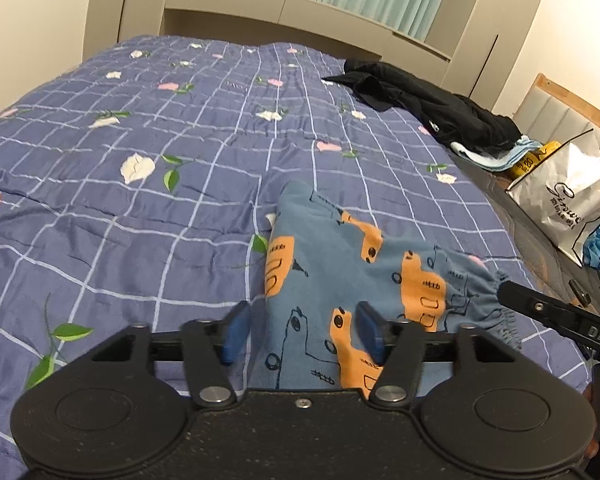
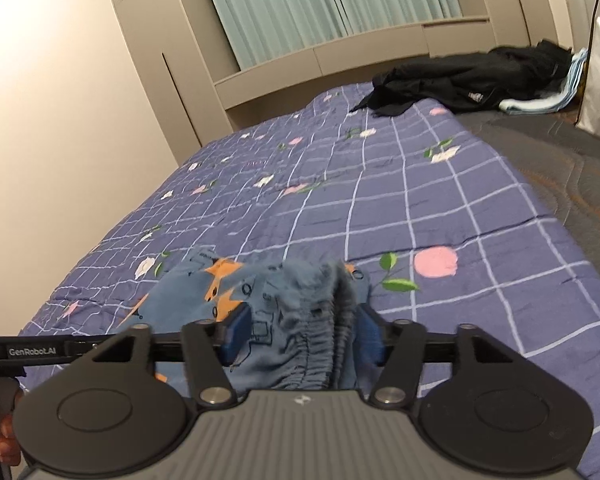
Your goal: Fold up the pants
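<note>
Pants [image 1: 340,280] soft printed knit, gathered waistband, rumpled on quilted bedspread [image 1: 140,200], both grippers apart

Bedspread [image 1: 140,200] lies bare left of and beyond the pants [image 1: 340,272]; passage free there. Far right corner blocked: heap of black clothes [image 1: 432,108] on folded towels [image 1: 488,156]. White bag [image 1: 568,196] stands at right edge.

Even indoor light, soft shadows; fisheye bending, dark corners; waistband slightly blurred
</note>
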`<action>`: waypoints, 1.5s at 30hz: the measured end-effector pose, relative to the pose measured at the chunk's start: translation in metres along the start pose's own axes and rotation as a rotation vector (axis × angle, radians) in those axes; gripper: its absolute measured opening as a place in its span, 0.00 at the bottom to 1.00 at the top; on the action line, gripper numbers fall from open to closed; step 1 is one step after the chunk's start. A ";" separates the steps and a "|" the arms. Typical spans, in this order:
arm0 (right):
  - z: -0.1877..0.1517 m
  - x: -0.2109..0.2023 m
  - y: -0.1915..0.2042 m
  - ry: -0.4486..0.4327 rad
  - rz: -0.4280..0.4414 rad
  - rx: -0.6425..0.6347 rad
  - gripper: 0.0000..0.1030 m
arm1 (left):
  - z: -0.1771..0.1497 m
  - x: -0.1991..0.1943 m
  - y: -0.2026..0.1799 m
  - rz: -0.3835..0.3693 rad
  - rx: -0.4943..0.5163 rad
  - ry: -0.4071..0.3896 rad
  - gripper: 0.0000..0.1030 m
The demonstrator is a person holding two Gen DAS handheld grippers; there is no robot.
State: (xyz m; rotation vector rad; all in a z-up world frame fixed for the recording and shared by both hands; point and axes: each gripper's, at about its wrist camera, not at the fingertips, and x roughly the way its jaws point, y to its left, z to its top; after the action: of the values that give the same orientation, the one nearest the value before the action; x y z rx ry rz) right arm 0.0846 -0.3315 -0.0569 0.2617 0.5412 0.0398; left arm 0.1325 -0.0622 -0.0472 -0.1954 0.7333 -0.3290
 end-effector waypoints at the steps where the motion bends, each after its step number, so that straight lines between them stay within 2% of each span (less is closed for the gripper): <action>1: 0.001 -0.003 0.002 -0.012 -0.004 -0.007 0.75 | 0.001 -0.003 -0.001 0.002 0.001 -0.008 0.68; 4: 0.003 -0.013 0.008 -0.046 -0.023 -0.027 0.85 | 0.002 -0.011 -0.001 0.004 0.002 -0.030 0.82; 8: 0.004 -0.029 0.017 -0.096 -0.038 -0.042 0.94 | 0.002 -0.025 -0.003 0.016 0.008 -0.077 0.99; 10: 0.005 -0.037 0.022 -0.122 -0.045 -0.049 1.00 | 0.002 -0.032 -0.003 0.023 0.009 -0.103 0.99; 20: 0.002 -0.072 0.048 -0.236 -0.093 -0.096 1.00 | -0.003 -0.066 -0.009 0.033 0.065 -0.186 0.99; 28: -0.010 -0.094 0.073 -0.289 -0.110 -0.146 1.00 | -0.016 -0.092 -0.010 0.031 0.087 -0.236 0.99; 39: -0.047 -0.120 0.088 -0.326 -0.168 -0.121 1.00 | -0.050 -0.113 -0.003 0.067 0.122 -0.246 0.99; 45: -0.068 -0.125 0.089 -0.284 -0.204 -0.080 1.00 | -0.072 -0.121 0.007 0.096 0.112 -0.242 0.99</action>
State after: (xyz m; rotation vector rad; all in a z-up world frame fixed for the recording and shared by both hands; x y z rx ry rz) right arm -0.0547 -0.2430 -0.0273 0.1297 0.2805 -0.1717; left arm 0.0011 -0.0170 -0.0263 -0.0913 0.4818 -0.2483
